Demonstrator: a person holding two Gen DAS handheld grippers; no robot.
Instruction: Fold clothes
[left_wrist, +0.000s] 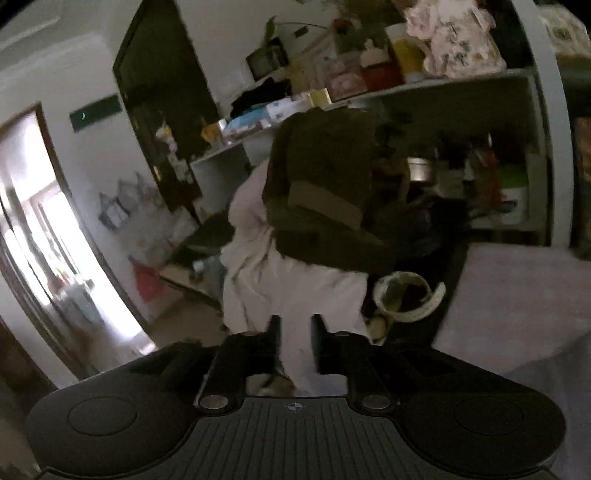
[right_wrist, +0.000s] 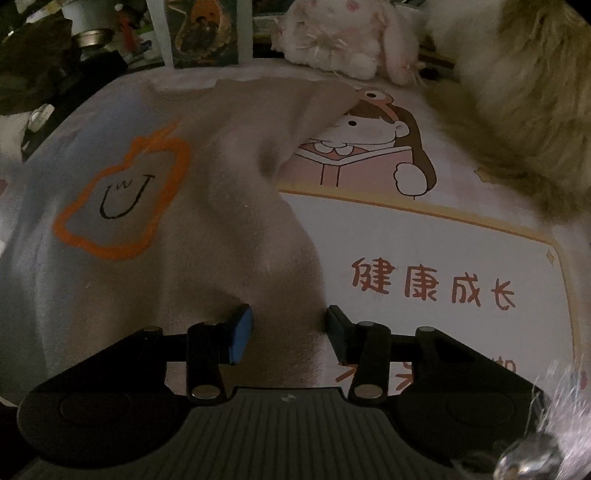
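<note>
In the right wrist view a pale grey-beige garment with an orange outlined face print lies spread over a cartoon-printed mat. One corner is folded up toward the far side. My right gripper points down at the garment's near edge. Its blue pads stand apart, the cloth lies under the gap, and nothing is pinched. In the left wrist view my left gripper is raised and faces a heap of white cloth with a dark olive garment on top. Its jaws stand apart, and white cloth shows through the gap.
A white plush bunny and a tan furry thing lie along the mat's far and right sides. A cluttered white shelf unit stands behind the heap, with a pale round basket below it. A bright doorway is at the left.
</note>
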